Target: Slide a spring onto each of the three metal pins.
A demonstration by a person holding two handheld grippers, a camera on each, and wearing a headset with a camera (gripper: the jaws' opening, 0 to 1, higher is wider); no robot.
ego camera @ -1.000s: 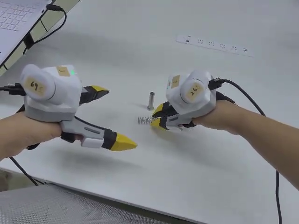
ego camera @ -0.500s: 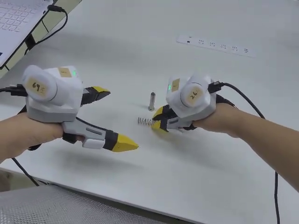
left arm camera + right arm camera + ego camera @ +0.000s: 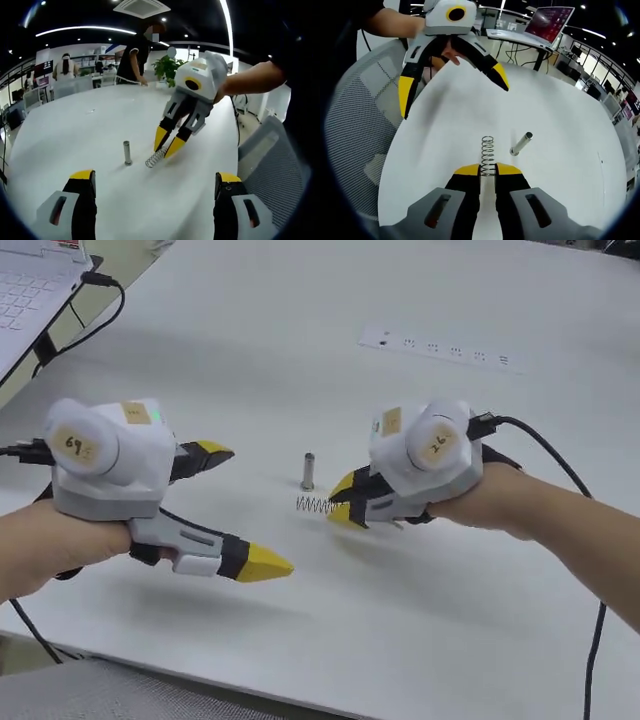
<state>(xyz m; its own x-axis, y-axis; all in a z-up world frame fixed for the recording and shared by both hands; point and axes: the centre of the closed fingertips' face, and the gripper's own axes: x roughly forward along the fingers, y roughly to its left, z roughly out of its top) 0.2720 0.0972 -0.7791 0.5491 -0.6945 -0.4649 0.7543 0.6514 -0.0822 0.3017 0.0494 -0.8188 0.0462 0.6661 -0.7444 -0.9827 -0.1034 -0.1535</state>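
L gripper [image 3: 243, 506] nearest, fingers wide open, empty. R gripper [image 3: 343, 502] fingers pinched on one end of spring [image 3: 313, 504], low over worktop [image 3: 400, 620]. Spring prob. light, floppy, so hold end coils gently. Pin [image 3: 308, 470] upright just beyond.
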